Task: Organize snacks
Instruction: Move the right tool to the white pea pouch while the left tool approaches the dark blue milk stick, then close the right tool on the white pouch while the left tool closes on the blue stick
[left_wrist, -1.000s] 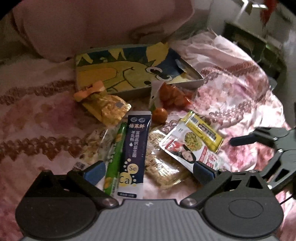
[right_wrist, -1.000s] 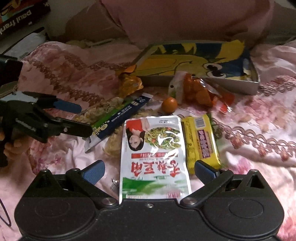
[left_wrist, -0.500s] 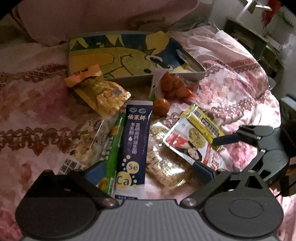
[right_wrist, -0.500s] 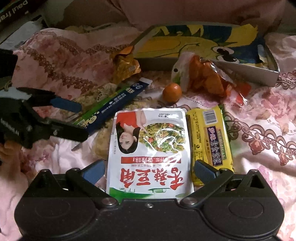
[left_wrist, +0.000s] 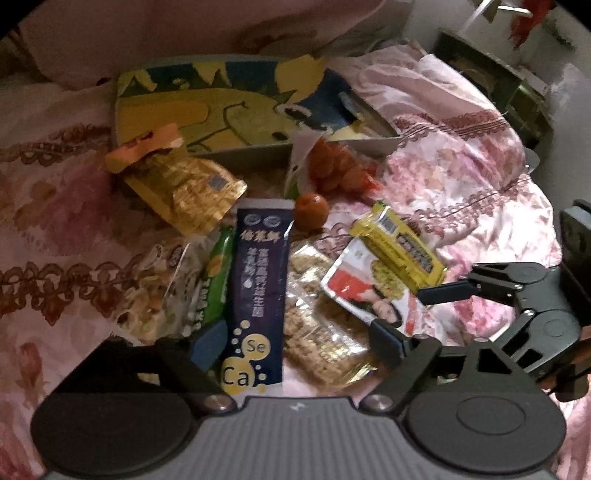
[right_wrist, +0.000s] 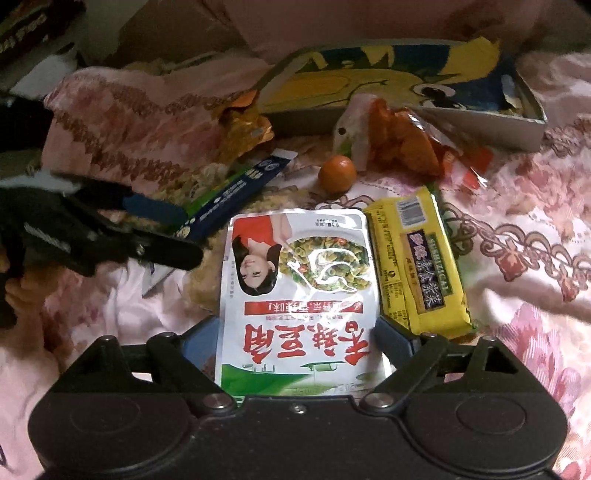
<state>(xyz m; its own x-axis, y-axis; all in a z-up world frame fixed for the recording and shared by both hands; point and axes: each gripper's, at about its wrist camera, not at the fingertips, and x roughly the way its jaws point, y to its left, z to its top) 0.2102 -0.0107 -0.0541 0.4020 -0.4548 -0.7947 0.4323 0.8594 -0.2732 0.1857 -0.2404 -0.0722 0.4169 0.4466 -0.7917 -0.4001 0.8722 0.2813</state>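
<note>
The left tongs (left_wrist: 295, 341) had a grey ribbed plate at the base with a tiny white mark on it. Two round black discs sat on either side of it, and black bars with shiny silver screws ran out to the fingers. The pads (left_wrist: 207, 341) were dark blue. The right tongs (right_wrist: 297, 341) were black all over, with the same round discs, silver screws and blue pads (right_wrist: 197, 341).
</note>
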